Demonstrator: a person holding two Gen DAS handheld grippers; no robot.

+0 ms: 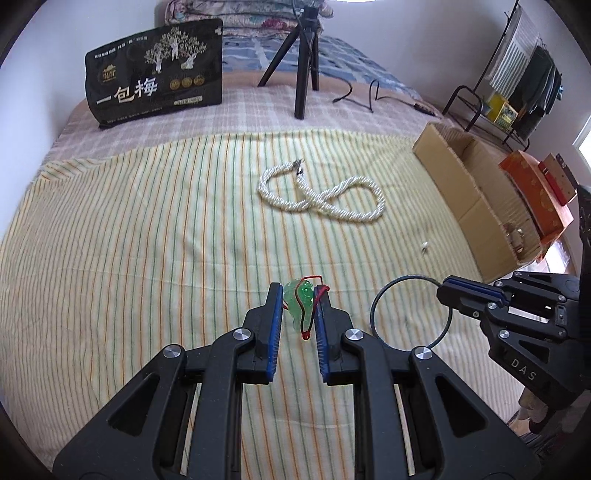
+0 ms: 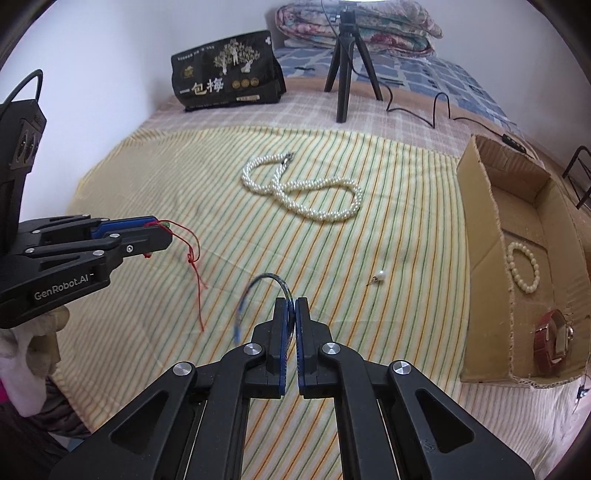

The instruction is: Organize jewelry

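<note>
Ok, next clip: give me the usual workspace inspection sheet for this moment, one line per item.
Surface: striped cloth spread over a bed, lightly wrinkled.
Job's things: pearl necklace and pearl earring lie loose on the cloth; cardboard box at the right edge holds a pearl bracelet and a red-strapped watch.
Clutter: black snack bag upright at the far end.
Grippers: left gripper shut on a green pendant with a red cord; right gripper shut on a thin bangle.
Cables: black cable trails from the tripod across the bed.
Surroundings: folded quilts, white wall, clothes rack.
</note>
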